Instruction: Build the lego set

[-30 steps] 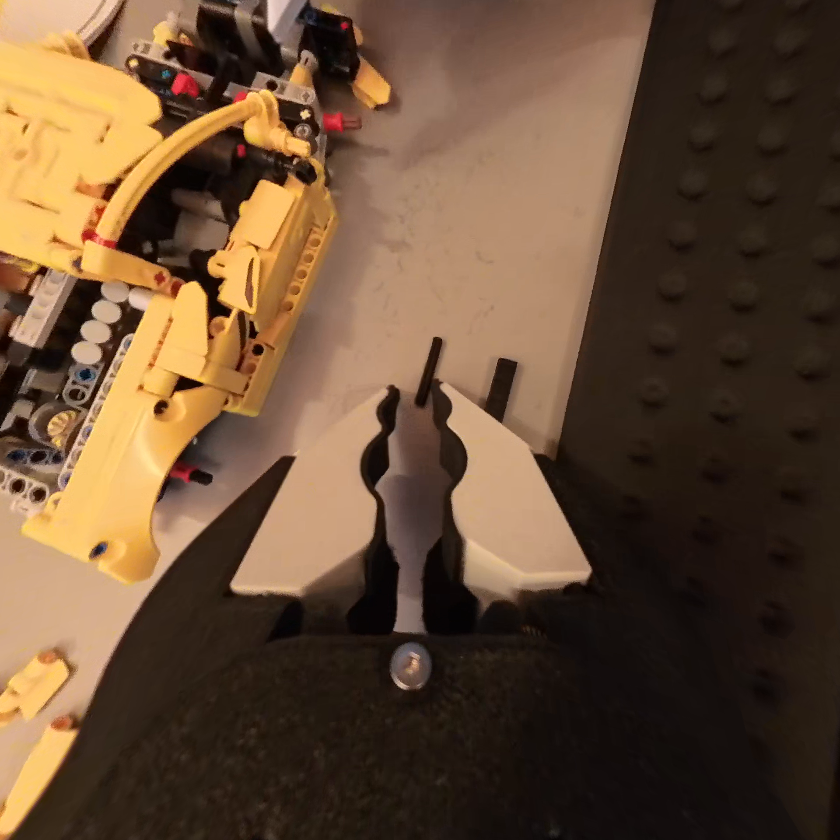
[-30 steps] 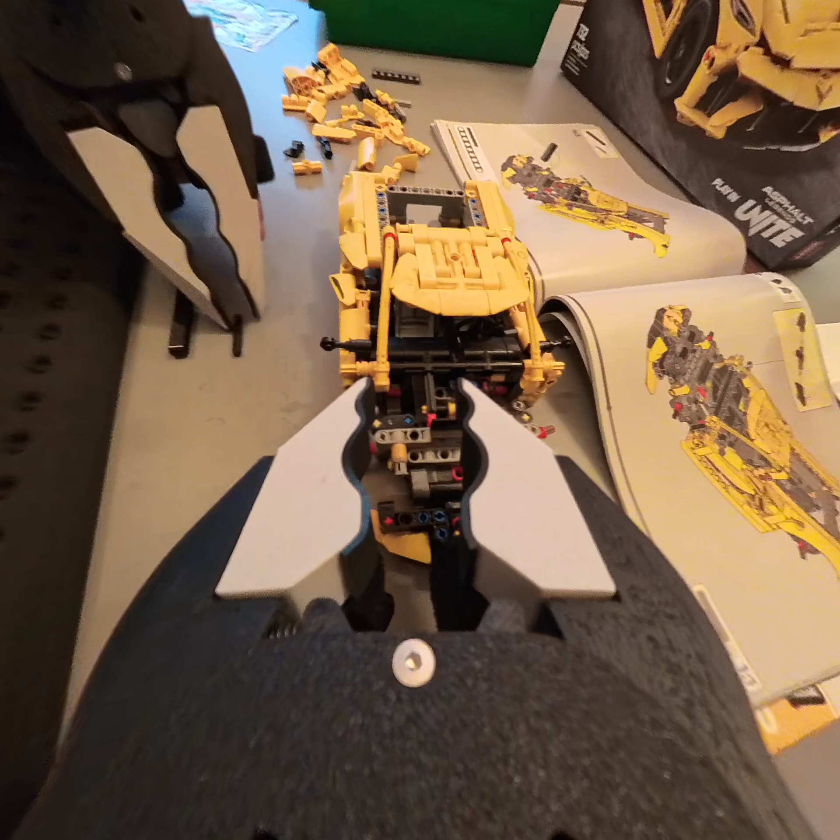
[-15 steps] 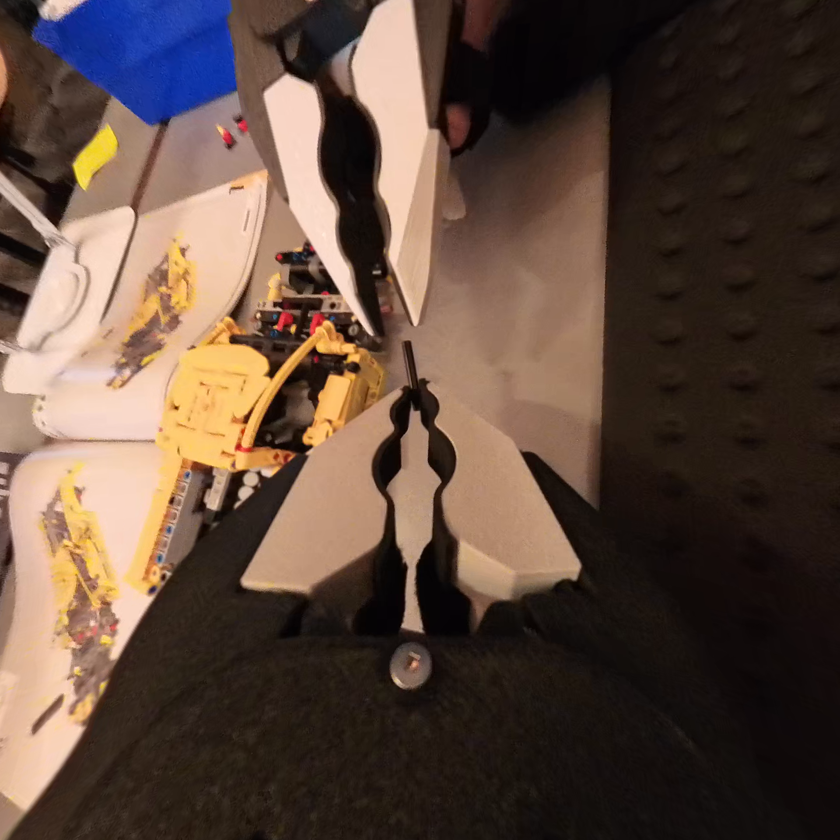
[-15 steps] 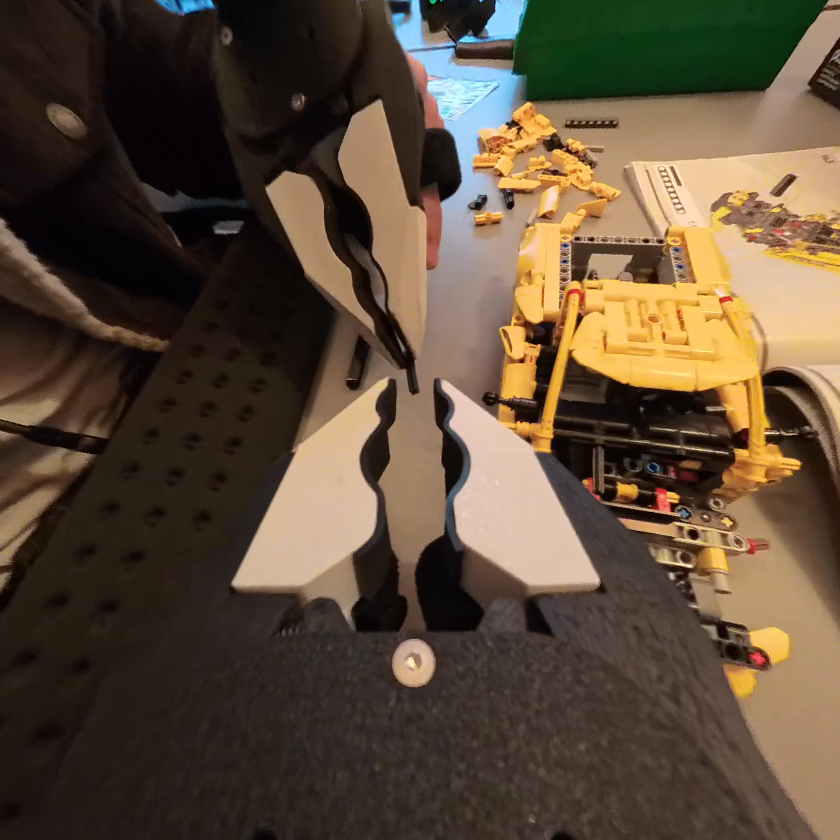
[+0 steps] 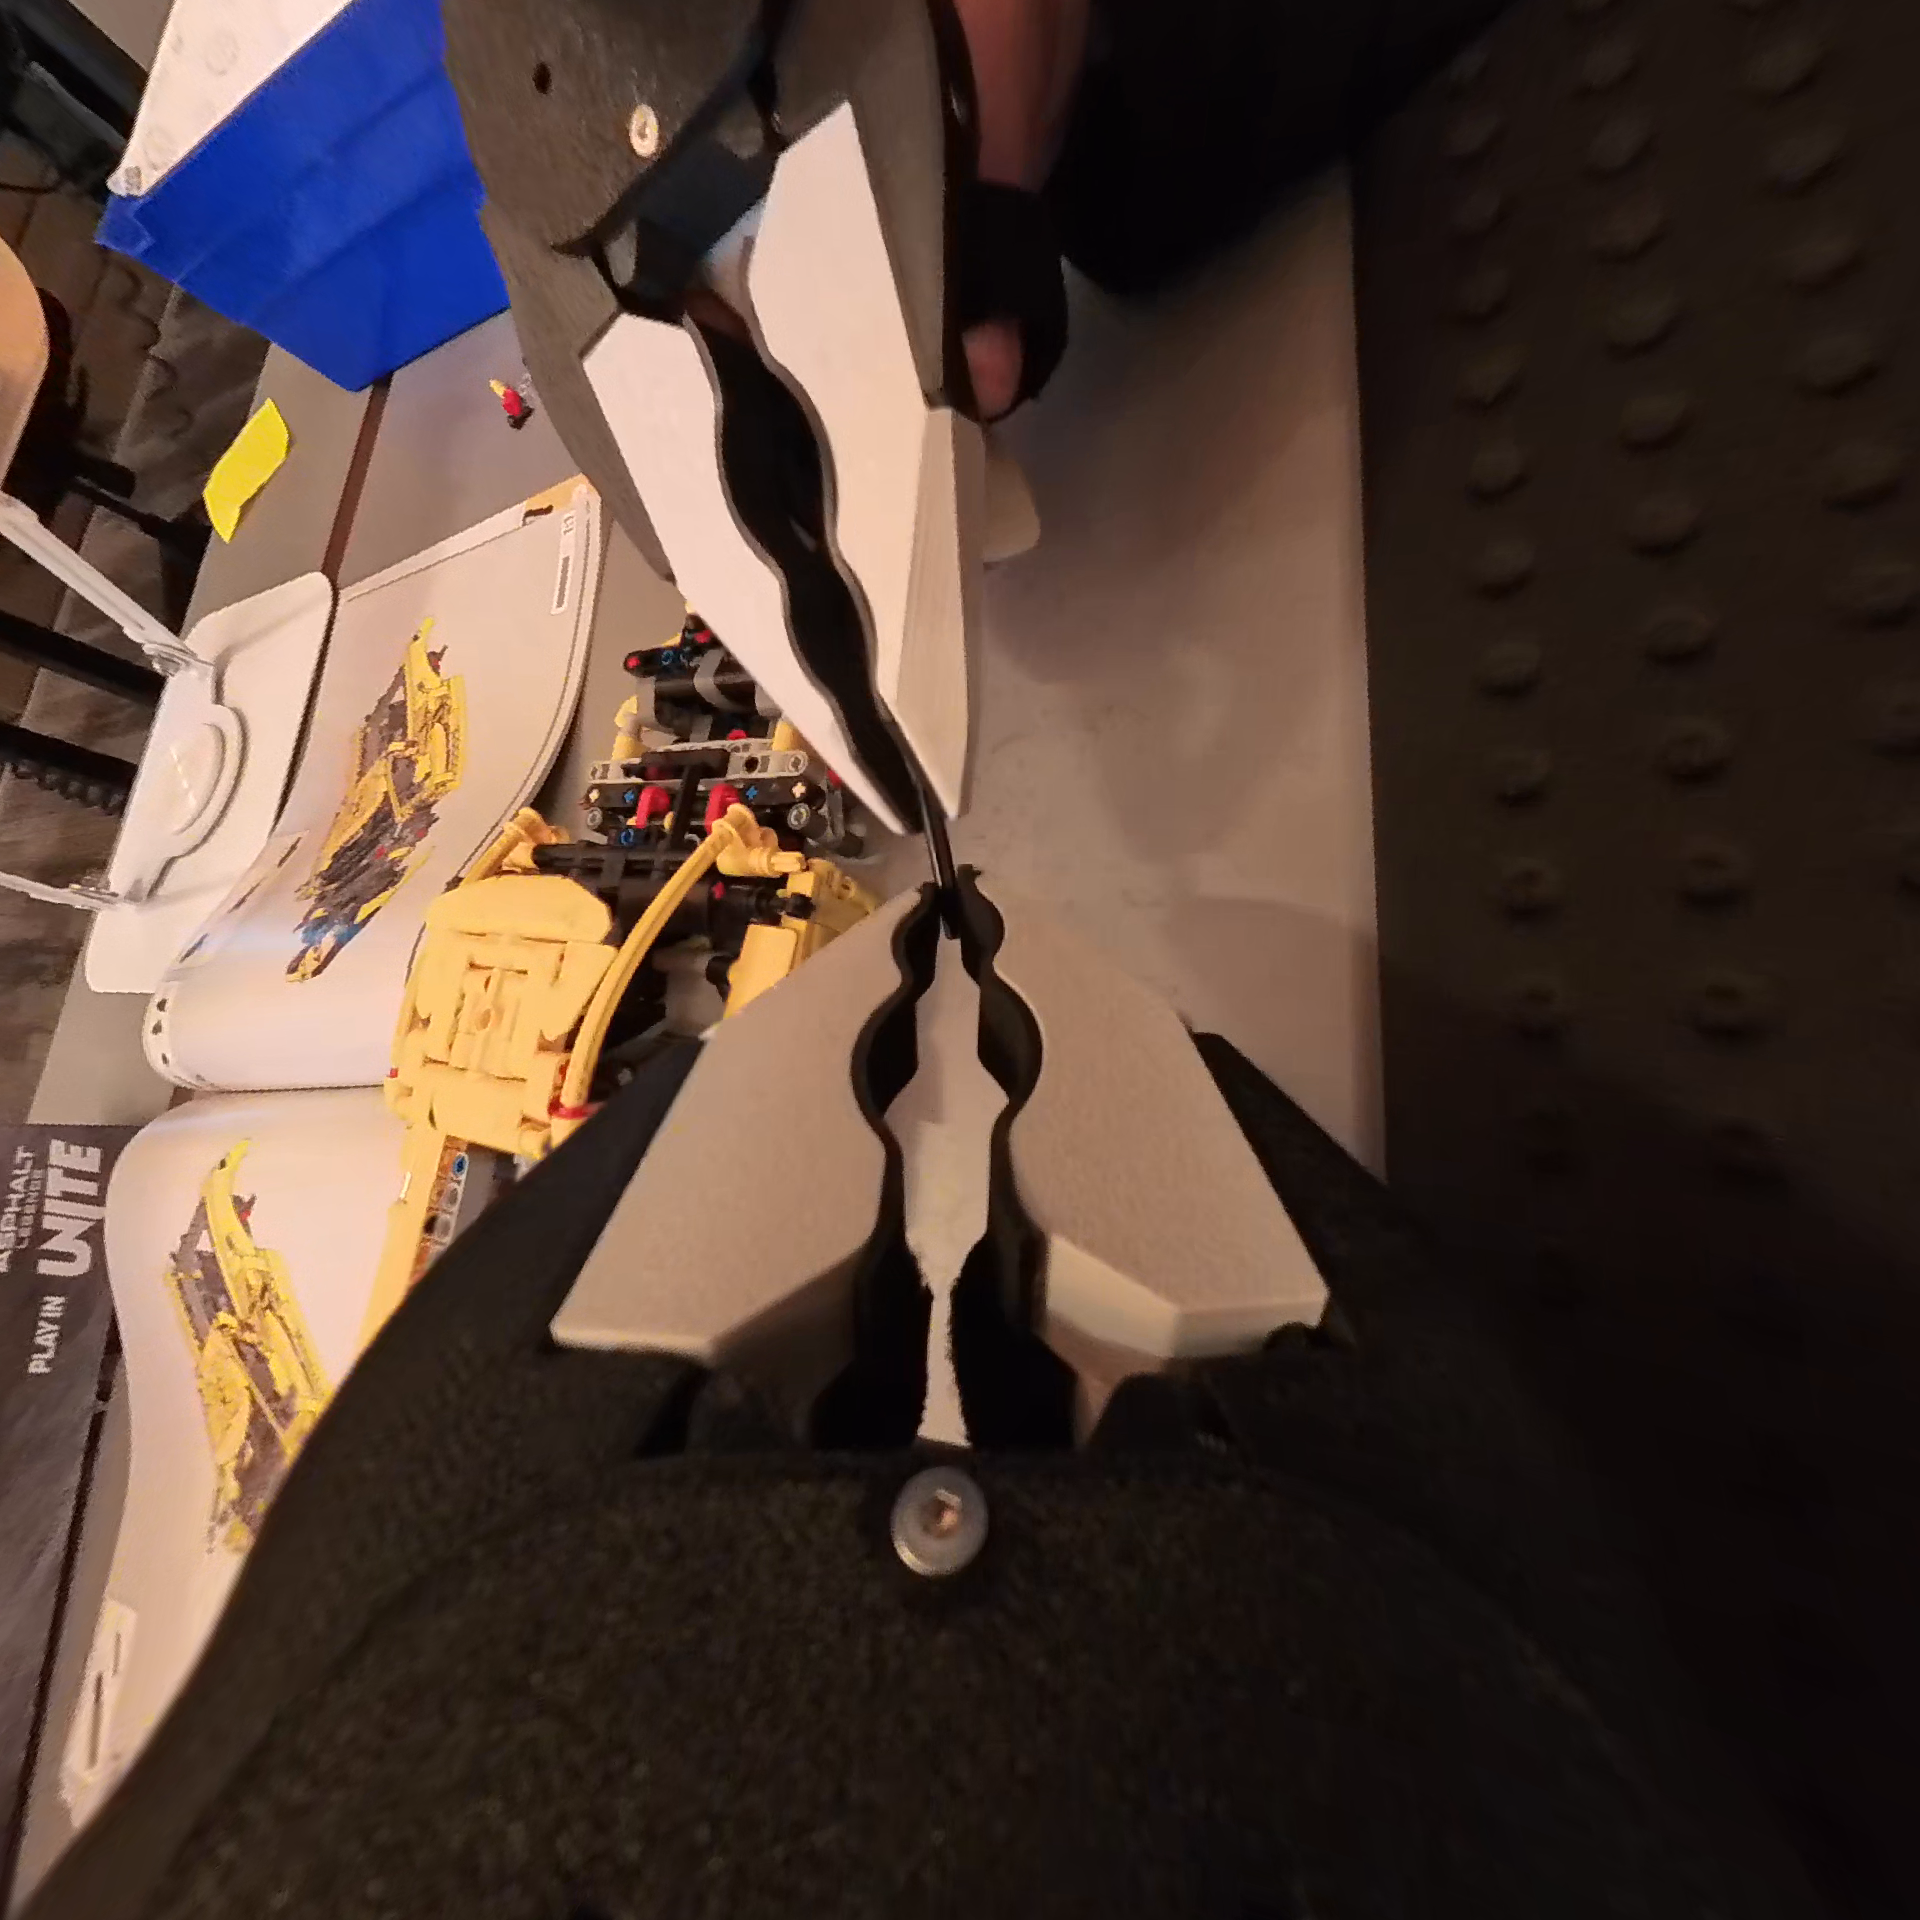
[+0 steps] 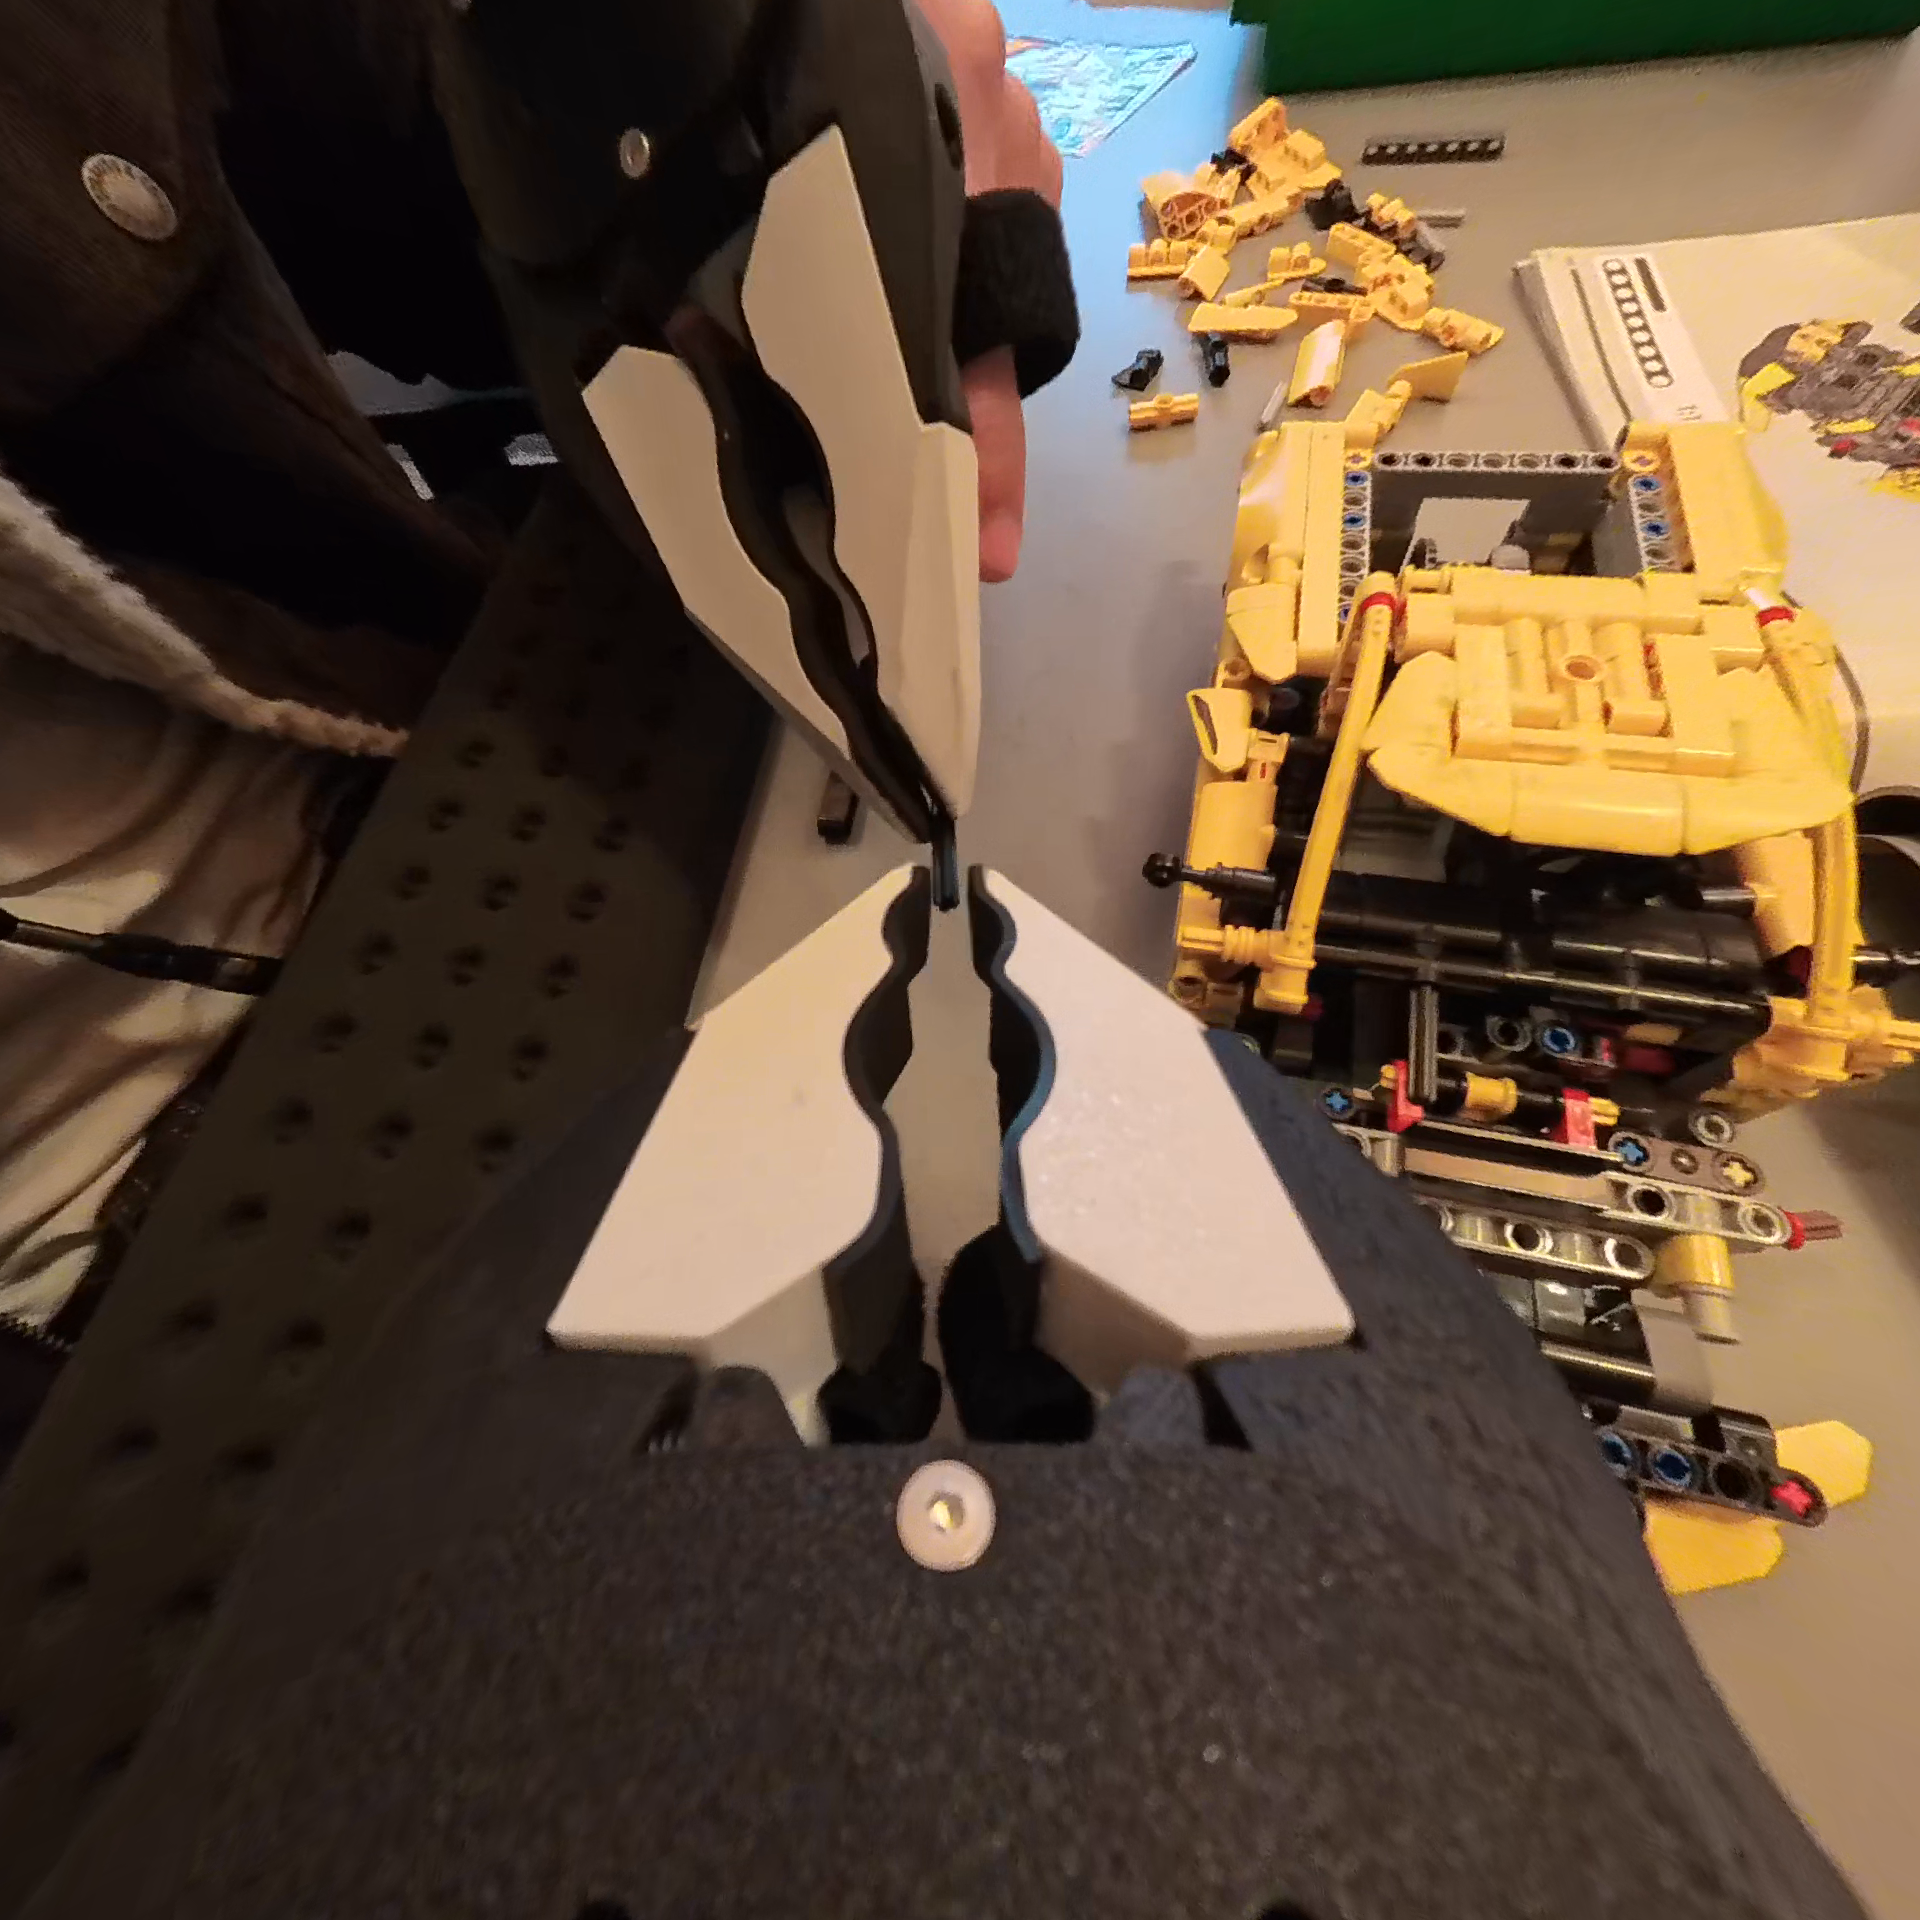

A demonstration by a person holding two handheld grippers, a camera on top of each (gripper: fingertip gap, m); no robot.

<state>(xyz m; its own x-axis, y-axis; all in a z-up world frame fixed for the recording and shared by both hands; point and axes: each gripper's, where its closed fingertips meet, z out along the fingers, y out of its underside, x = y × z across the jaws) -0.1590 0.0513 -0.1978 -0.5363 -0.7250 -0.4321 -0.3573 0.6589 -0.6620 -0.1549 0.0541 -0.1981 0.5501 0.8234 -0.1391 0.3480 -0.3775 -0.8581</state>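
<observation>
Each claw had 2 pale grey wedge-shaped fingers (image 5: 1132, 1143) lined with wavy black pads, mounted on a rough black textured body with 1 silver screw (image 5: 938, 1524) at its centre. The person wore a dark brown jacket (image 6: 260, 312) with metal snap buttons, a fleecy pale lining, and black fingerless gloves (image 6: 1013, 281).

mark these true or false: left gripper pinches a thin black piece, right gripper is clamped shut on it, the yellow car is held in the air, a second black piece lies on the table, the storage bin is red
1. The left gripper pinches a thin black piece: true.
2. The right gripper is clamped shut on it: false, its fingertips flank the piece with a gap.
3. The yellow car is held in the air: false, it rests on the table.
4. A second black piece lies on the table: true.
5. The storage bin is red: false, blue.
</observation>
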